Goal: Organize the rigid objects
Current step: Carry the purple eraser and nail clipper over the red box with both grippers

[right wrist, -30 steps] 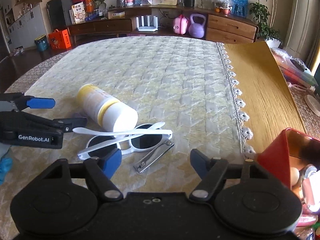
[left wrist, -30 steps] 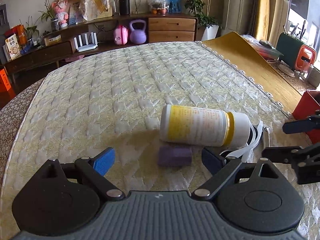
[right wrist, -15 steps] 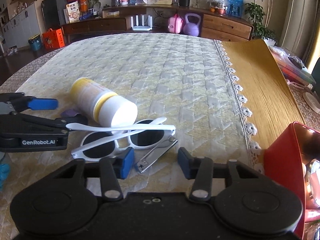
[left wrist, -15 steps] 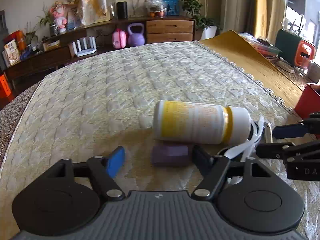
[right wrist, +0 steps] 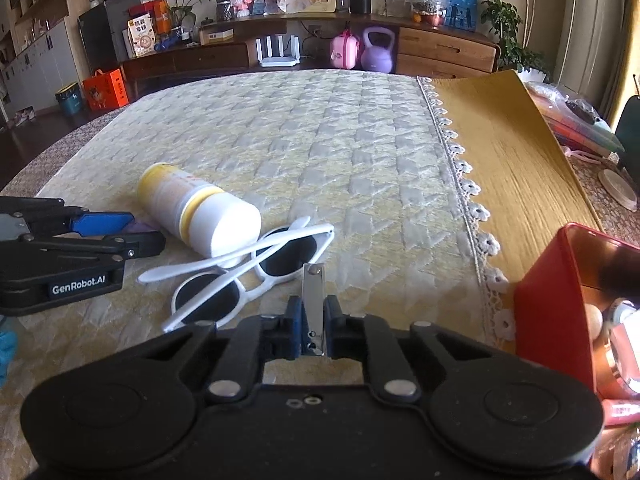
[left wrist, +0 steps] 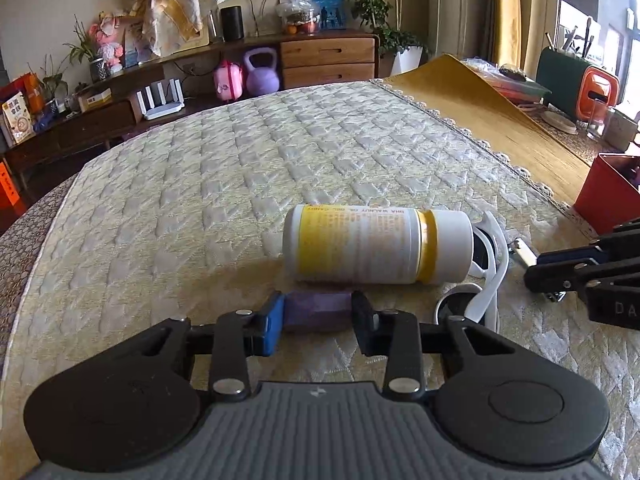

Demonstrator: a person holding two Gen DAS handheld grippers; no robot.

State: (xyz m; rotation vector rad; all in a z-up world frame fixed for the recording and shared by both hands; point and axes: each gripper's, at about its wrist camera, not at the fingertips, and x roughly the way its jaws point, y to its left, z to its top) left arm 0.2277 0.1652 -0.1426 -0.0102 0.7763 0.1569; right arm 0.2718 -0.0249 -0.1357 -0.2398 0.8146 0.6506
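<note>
both grippers just closed on small items

the left gripper (left wrist: 318,318) has just been closing and now clamps the purple block (left wrist: 318,311) by its ends, low on the quilt (left wrist: 240,168), the bottle (left wrist: 378,245) lying just beyond at 12 o'clock. the right gripper (right wrist: 312,330) has also just been closing — it pinches the nail clipper (right wrist: 313,304) edge-on, with the sunglasses (right wrist: 248,276) at its 10 o'clock and the red bin (right wrist: 548,320) at 3.

risks: the clipper is thin, smooth metal held near one end, so it may pivot or slip on lifting. the block sits close to the bottle — a forward nudge could roll it.
</note>
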